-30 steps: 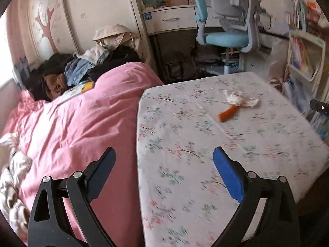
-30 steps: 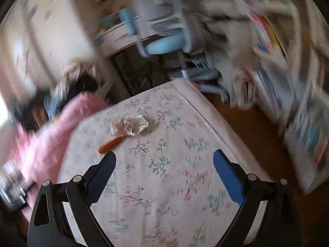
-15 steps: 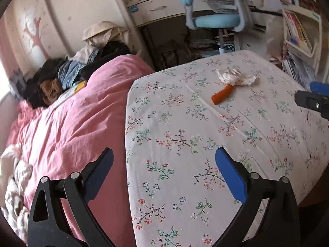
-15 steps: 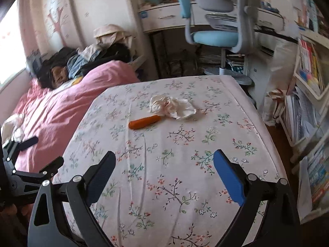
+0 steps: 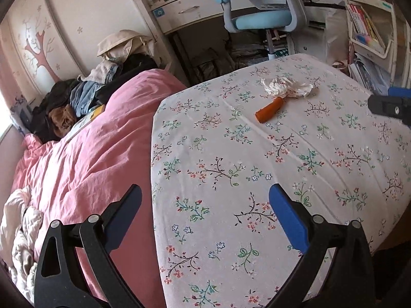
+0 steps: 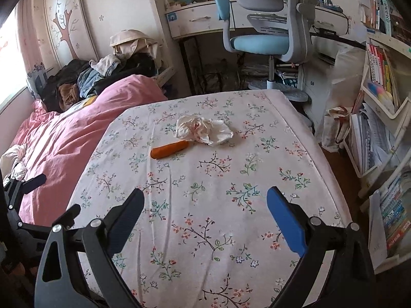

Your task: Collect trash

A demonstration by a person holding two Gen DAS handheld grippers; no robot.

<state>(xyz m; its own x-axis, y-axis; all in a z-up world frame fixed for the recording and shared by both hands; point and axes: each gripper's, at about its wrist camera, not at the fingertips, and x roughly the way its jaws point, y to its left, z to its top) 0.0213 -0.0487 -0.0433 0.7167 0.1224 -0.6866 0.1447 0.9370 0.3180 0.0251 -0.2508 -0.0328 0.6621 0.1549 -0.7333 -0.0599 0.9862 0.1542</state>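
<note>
Floral sheet [image 6: 210, 205] on bed: matt cotton-looking cloth, lightly creased. Crumpled tissue [image 6: 203, 129] at 12 o'clock: thin soft paper. Orange stick [image 6: 168, 149]: smooth. Pink duvet [image 5: 84, 154] at 9: matt, wrinkly.

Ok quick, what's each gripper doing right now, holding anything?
Left gripper: open, holding nothing, above the floral sheet.
Right gripper: open, holding nothing; the crumpled tissue and orange tube lie ahead, untouched.

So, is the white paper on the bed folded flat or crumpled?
Crumpled. The white paper is a bunched, creased wad with uneven edges, lying on the floral sheet with one end against the orange stick.
</note>
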